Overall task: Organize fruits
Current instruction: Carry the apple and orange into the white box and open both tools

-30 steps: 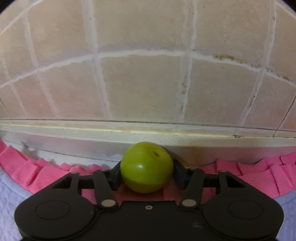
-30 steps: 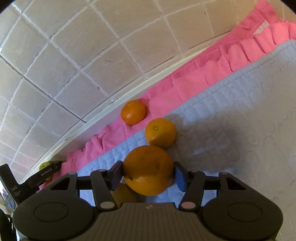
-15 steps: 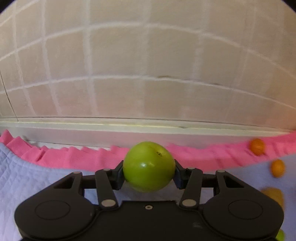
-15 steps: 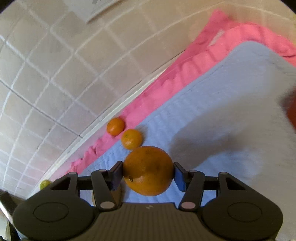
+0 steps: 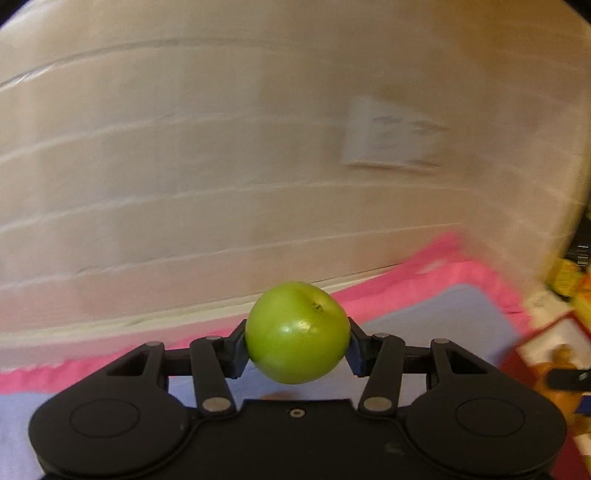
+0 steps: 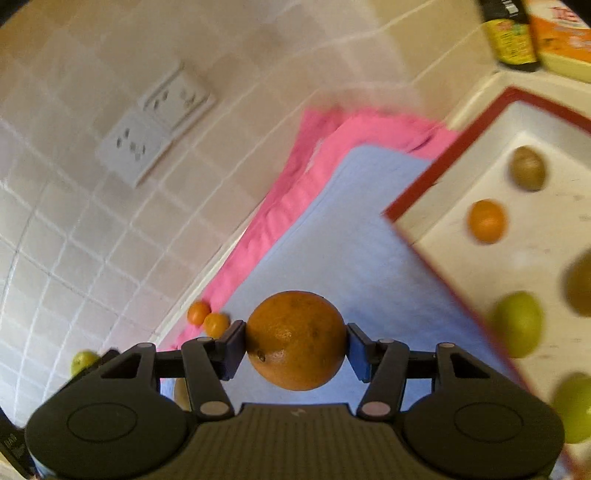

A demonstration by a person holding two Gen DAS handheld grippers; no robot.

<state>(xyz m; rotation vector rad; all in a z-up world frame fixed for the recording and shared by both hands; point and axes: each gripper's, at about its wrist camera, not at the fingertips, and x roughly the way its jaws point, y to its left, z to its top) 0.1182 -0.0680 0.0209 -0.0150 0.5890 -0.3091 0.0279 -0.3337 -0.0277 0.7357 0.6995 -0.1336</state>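
Observation:
My left gripper (image 5: 297, 349) is shut on a green apple (image 5: 297, 332) and holds it in the air above the pale quilted mat (image 5: 443, 317). My right gripper (image 6: 295, 347) is shut on a large orange (image 6: 295, 339), also lifted above the mat (image 6: 351, 258). A white tray with a red rim (image 6: 424, 192) lies at the right and holds a small orange (image 6: 485, 220), a brown kiwi (image 6: 527, 173) and green fruits (image 6: 517, 325). Two small oranges (image 6: 207, 317) lie on the mat's far pink edge. The tray's corner (image 5: 543, 339) shows blurred in the left wrist view.
A tiled wall (image 6: 110, 240) with white sockets (image 6: 155, 122) stands behind the mat. A pink frilled cloth (image 6: 295, 192) borders the mat. A dark bottle (image 6: 511, 33) and an orange-and-yellow box (image 6: 561, 33) stand beyond the tray. Another green fruit (image 6: 83, 362) shows at far left.
Both grippers have swung to the right with their fruits still held. The tray with fruit has come into the right wrist view. The two small oranges now look farther away.

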